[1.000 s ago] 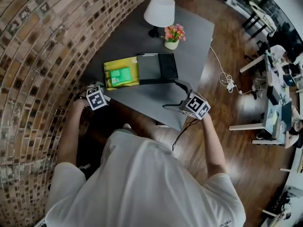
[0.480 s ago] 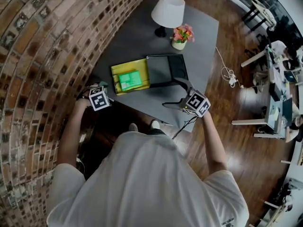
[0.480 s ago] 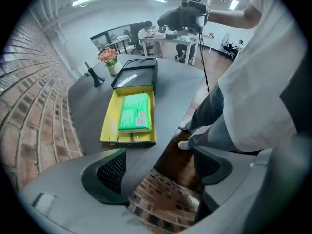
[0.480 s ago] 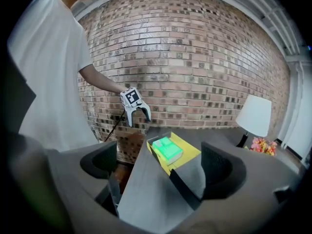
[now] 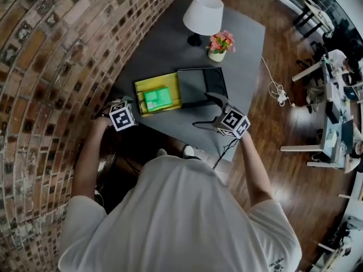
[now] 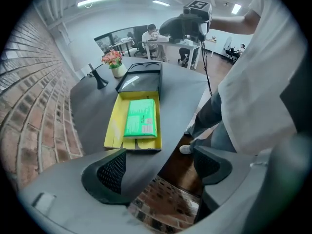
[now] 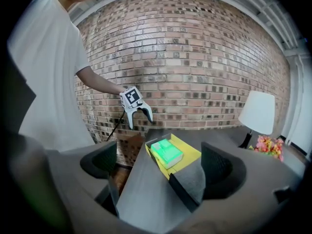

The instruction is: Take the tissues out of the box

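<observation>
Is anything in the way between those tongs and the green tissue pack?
Nothing visible. The yellow box lies open, the green tissue pack uncovered inside, and only bare grey table separates it from the left tongs and right tongs.

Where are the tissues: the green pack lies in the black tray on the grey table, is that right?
Not quite. The green pack lies in the yellow box, not in the black tray beside it. Both stand on the grey table. The left gripper view shows this.

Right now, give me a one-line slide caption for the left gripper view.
Empty left hand-held gripper, jaws apart, facing green tissue pack in open yellow box on grey table.
</observation>
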{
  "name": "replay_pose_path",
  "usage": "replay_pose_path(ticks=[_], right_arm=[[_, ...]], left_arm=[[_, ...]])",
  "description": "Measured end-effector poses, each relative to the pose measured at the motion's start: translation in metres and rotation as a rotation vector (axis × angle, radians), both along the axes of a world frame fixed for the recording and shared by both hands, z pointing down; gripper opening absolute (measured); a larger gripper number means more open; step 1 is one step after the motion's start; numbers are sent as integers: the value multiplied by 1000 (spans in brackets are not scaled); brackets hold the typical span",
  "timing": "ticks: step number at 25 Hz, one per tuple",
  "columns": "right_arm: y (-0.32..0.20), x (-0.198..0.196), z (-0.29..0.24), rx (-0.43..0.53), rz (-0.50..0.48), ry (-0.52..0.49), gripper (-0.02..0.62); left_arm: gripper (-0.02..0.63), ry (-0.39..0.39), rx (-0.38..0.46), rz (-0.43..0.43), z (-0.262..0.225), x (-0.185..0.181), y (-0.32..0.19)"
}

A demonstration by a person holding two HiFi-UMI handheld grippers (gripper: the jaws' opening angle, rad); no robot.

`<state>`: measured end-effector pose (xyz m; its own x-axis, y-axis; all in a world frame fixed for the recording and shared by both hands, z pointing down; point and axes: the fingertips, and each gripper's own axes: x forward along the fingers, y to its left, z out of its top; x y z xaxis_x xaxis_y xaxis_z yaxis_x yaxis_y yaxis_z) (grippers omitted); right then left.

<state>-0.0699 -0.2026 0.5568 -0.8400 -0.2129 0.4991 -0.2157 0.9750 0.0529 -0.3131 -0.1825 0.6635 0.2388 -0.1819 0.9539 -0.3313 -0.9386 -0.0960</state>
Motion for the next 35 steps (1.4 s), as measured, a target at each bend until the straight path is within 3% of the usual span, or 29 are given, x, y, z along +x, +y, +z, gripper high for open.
replay_pose_path(ticks=[4, 11, 16, 23, 32, 35], right_arm=[[-1, 7, 2, -2, -5, 12, 538], [-8, 18, 1, -8, 22, -11, 538], [-10, 21, -1, -12, 35, -25, 538], [-11, 31, -1, -19, 51, -27, 538], [-16, 28, -3, -45, 55, -69, 538], [-18, 28, -10, -70, 76, -122, 538]], left_arm=[[434, 0, 17, -8, -4, 2, -9], [433, 71, 80, -1, -25, 16, -25], [433, 246, 167, -97, -57, 22, -41], [433, 503, 218, -220, -102, 34, -47], [434, 586, 281, -330, -101, 26, -54], [474, 624, 300, -386, -97, 22, -63]])
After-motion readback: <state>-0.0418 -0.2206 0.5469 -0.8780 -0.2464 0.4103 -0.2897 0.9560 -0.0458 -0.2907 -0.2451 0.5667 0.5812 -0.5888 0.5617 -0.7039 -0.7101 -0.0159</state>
